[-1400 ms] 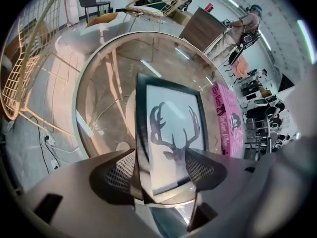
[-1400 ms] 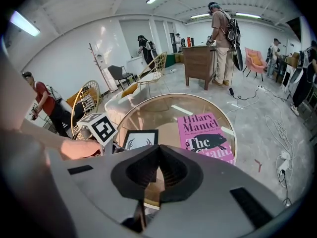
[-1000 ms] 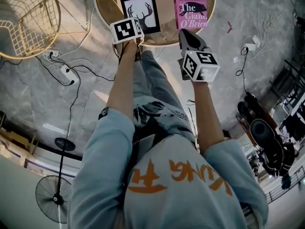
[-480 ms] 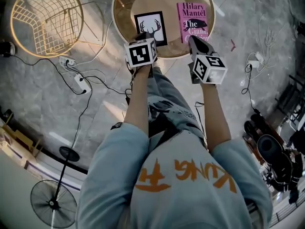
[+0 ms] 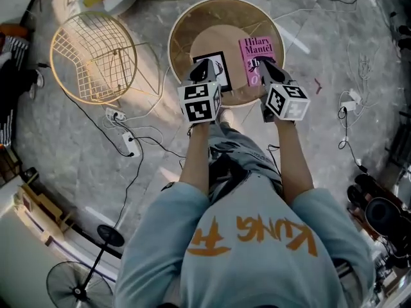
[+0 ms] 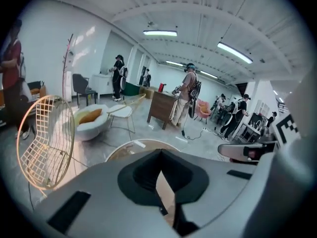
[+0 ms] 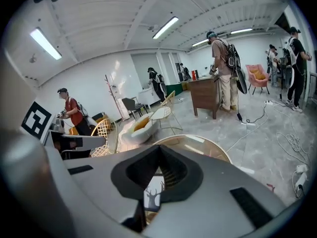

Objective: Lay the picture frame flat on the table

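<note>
The black picture frame (image 5: pixel 220 68) with a white deer print lies face up on the round wooden table (image 5: pixel 225 2). Through the gap under my right jaws the deer print (image 7: pixel 153 195) shows too. My left gripper (image 5: pixel 201 64) hovers over the frame's left part, its jaws shut with nothing between them (image 6: pixel 159 150). My right gripper (image 5: pixel 263 63) hangs over the near end of a pink book (image 5: pixel 255 50), jaws also shut and empty (image 7: pixel 158 147). Neither gripper holds the frame.
A gold wire chair (image 5: pixel 96 56) stands left of the table, and also shows in the left gripper view (image 6: pixel 44 143). Cables and a power strip (image 5: pixel 128 143) trail over the marble floor. A standing fan (image 5: pixel 77 287) is at the lower left. People stand far off in the room.
The head view has pulled back, so the whole table shows. Both grippers sit lower in the view over the table's near half. The frame and book have kept their places on the table.
</note>
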A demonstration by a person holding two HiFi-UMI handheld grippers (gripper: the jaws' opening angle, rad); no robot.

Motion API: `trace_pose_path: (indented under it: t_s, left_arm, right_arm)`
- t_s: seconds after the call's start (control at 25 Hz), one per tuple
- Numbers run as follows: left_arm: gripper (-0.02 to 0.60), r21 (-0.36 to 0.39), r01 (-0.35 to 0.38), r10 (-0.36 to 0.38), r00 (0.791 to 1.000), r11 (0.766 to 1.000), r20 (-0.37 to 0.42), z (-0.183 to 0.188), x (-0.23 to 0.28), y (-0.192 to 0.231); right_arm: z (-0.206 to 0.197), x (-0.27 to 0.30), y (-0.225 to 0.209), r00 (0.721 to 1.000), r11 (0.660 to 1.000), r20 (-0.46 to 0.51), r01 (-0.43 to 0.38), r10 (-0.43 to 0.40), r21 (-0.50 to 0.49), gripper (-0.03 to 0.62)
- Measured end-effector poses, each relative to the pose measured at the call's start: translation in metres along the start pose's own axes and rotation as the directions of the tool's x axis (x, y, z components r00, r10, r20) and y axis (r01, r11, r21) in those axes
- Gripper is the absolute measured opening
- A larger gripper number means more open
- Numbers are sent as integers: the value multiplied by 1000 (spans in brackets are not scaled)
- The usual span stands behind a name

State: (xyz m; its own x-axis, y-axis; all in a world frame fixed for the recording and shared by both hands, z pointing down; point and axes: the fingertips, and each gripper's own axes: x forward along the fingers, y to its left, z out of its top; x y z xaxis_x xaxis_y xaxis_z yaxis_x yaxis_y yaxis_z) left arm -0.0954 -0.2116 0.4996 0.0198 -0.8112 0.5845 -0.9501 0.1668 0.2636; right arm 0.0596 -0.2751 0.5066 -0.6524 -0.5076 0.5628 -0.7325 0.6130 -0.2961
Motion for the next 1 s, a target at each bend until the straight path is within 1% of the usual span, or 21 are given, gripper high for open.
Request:
trace_pose_path:
  t_s: [0.04, 0.12, 0.2, 0.24, 0.32, 0.44, 0.48, 0.56, 0.6, 0.64, 0.68, 0.76, 0.8, 0.92, 1.0]
  left_arm:
    - [20, 15, -2, 2, 1000, 1000, 25, 12, -6, -6]
    - [20, 33, -20, 17, 996, 999, 90, 37, -19, -12]
    - [20, 37, -49, 42, 986, 998, 163, 63, -30, -13]
    - [20, 39, -60, 51, 980, 997, 193, 74, -35, -14]
    - [20, 55, -70, 55, 969, 996, 242, 93, -47, -21]
    - [20, 85, -85, 53, 944, 993, 326, 125, -67, -28]
    - [20, 93, -104, 64, 932, 990, 357, 137, -76, -29]
    - [20, 102, -145, 88, 899, 984, 429, 161, -94, -28]
    - [20, 109, -155, 88, 883, 982, 461, 173, -104, -30]
    - [20, 123, -152, 75, 872, 981, 483, 183, -111, -34]
    - [20, 149, -139, 48, 868, 979, 494, 191, -117, -40]
    - [20, 214, -107, -13, 870, 971, 493, 200, -124, -55]
    - [20, 239, -106, -27, 868, 965, 496, 202, -129, -61]
    - [20, 288, -153, -21, 852, 945, 523, 210, -142, -68]
    - [20, 301, -191, -1, 844, 934, 537, 215, -148, -68]
  right_arm:
    - [11, -7, 4, 1000, 1000, 17, -18, 18, 1, -3]
    - [35, -17, 17, 993, 996, 65, -94, 94, -8, -5]
    - [61, -23, 29, 980, 986, 113, -162, 166, -42, -5]
    - [73, -28, 33, 974, 982, 130, -175, 183, -67, -5]
    - [95, -38, 36, 969, 978, 164, -167, 186, -124, -5]
    - [130, -58, 43, 959, 970, 230, -115, 164, -212, -4]
    - [141, -65, 46, 955, 967, 255, -91, 153, -238, -4]
    - [165, -79, 50, 942, 959, 310, -40, 129, -280, -3]
    - [177, -85, 53, 933, 957, 338, -21, 123, -290, -3]
    - [187, -92, 55, 923, 956, 366, -10, 122, -292, -3]
    - [196, -97, 59, 911, 957, 392, -8, 127, -291, -3]
    - [210, -107, 68, 885, 957, 438, -24, 155, -290, -4]
    - [215, -111, 73, 874, 956, 456, -35, 171, -291, -4]
    - [227, -116, 85, 850, 953, 490, -41, 191, -300, -3]
    - [233, -116, 89, 843, 952, 503, -36, 191, -303, -4]
